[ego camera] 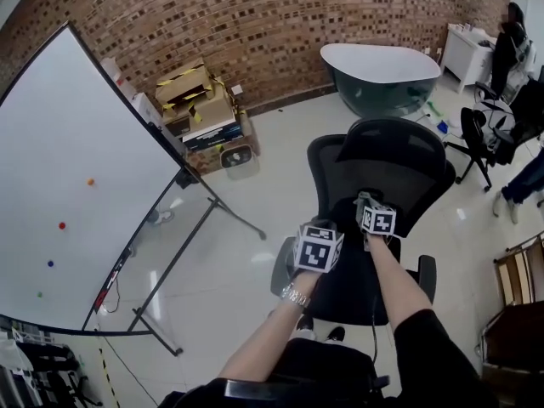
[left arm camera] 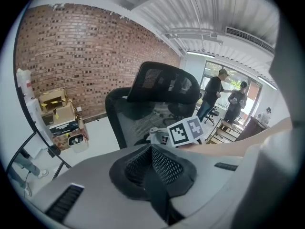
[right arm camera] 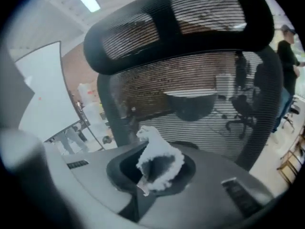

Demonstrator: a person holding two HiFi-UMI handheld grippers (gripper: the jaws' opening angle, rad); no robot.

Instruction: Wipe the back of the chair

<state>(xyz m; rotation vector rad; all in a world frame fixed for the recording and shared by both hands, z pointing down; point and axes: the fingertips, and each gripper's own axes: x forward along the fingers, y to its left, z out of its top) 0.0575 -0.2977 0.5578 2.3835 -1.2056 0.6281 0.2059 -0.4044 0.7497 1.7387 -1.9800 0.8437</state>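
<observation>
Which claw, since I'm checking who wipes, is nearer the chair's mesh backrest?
Right. The right claw, holding a white cloth, is close to the mesh backrest; the left claw hangs farther back, to its left.

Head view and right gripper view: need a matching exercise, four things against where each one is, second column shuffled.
Things:
1. whiteboard
2. cardboard boxes
3. bathtub
4. white cloth

Places:
A. clamped in the right gripper
B. stacked at the brick wall, just past the whiteboard's edge
C. beyond the office chair, near the brick wall
D. fills the left side of the head view

Pairs: 1-D, 2-B, 3-C, 4-A
</observation>
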